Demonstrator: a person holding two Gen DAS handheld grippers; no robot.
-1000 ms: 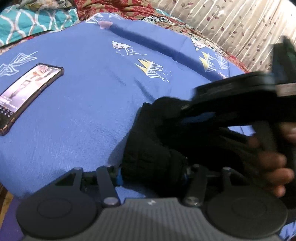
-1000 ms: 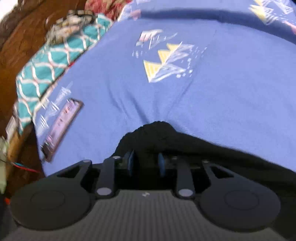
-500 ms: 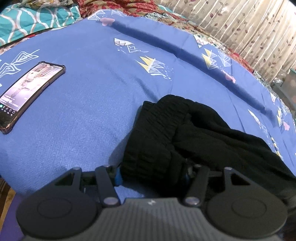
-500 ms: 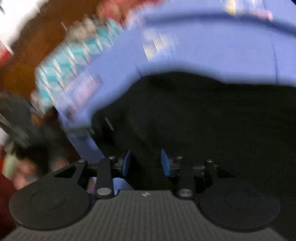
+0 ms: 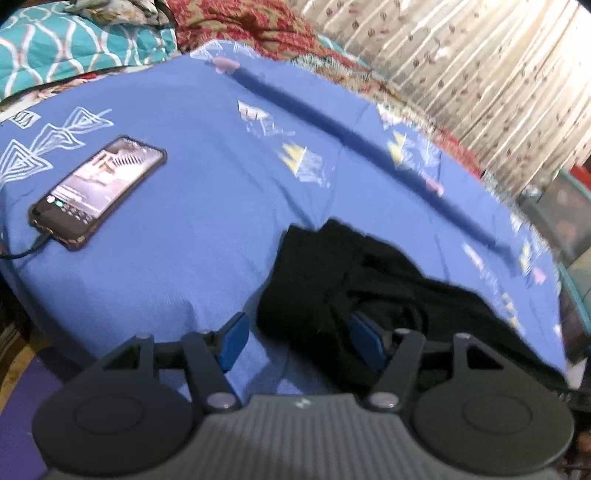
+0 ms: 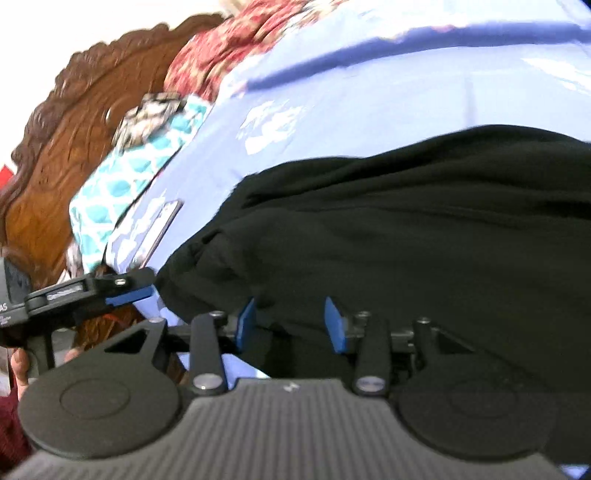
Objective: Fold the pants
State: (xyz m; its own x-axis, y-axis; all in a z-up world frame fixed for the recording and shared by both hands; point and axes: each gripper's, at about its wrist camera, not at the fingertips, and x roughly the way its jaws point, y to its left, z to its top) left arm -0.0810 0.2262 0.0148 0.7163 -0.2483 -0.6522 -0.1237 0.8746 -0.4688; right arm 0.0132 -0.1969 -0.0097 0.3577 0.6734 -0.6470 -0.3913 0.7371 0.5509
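Black pants (image 5: 369,280) lie bunched on the blue printed bedsheet (image 5: 207,206). My left gripper (image 5: 299,343) hovers at their near edge, its jaws opening. The cloth's edge sits between the blue pads (image 5: 232,341), nearer the right one, and the left pad is off the fabric. In the right wrist view the pants (image 6: 406,221) fill the middle. My right gripper (image 6: 291,325) is low over them, jaws opening, with dark cloth in the gap and no pad pressing on it. The left gripper (image 6: 125,293) shows at the left edge there, held by a hand (image 6: 18,365).
A phone (image 5: 99,188) with a lit screen and a cable lies on the sheet to the left. Teal patterned bedding (image 5: 74,48) and a red blanket (image 5: 258,29) are at the far side. A carved wooden headboard (image 6: 66,147) and a curtain (image 5: 480,74) bound the bed.
The right gripper left the left wrist view and swept sideways along the pants. Both grippers' jaws widened. The left gripper lifted and drew back a little from the cloth.
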